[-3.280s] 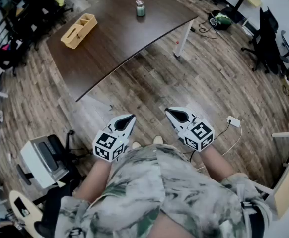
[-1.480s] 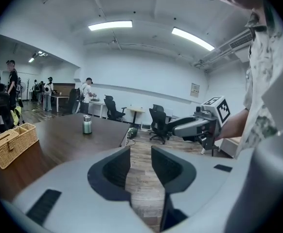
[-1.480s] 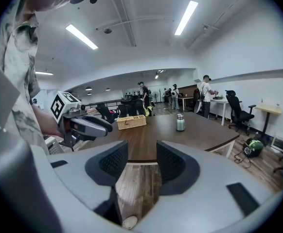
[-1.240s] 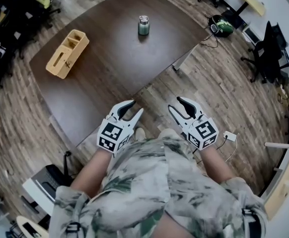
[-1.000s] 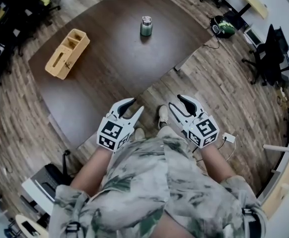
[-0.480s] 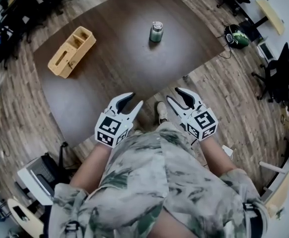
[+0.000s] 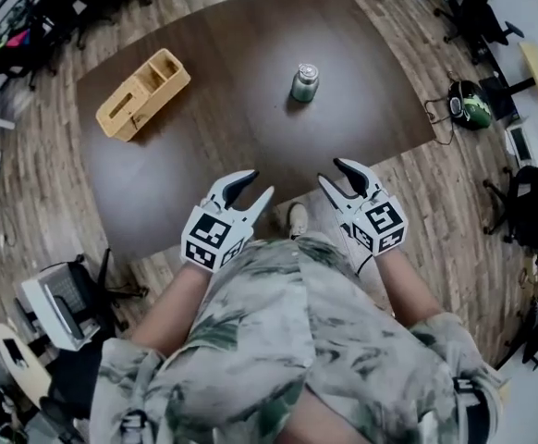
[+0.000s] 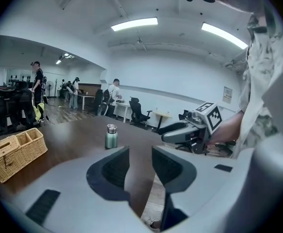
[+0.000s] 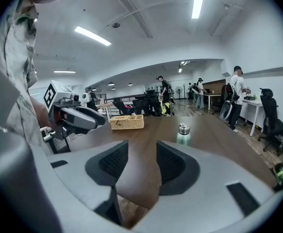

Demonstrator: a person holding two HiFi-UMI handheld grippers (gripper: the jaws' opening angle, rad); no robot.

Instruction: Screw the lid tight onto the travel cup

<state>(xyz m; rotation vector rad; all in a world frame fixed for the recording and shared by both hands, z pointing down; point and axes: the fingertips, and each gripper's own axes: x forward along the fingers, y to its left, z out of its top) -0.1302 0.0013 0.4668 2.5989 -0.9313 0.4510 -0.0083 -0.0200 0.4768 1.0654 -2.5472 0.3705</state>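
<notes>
A green cup (image 7: 304,83) stands upright on the dark brown table (image 7: 204,146), in the upper middle of the head view. A silver lid (image 7: 306,70) sits on top of it; how tightly it is screwed on cannot be told. A wicker basket (image 7: 142,94) sits at the upper left of the frame, well apart from the cup. Both tools are held at the middle of the frame, at the table's near edge and far from the cup. The left gripper (image 7: 258,185) has its jaws part-way apart, and only table shows through the gap. The right gripper (image 7: 331,172) is the same, with a moderate gap and nothing held. Each carries a cube (image 7: 207,238) with black-and-white square code patterns rather than words. In the left gripper view, a small sign (image 8: 227,94) hangs on the far wall at centre right, its print too small to read. The cup's body shows no print that can be read.
</notes>
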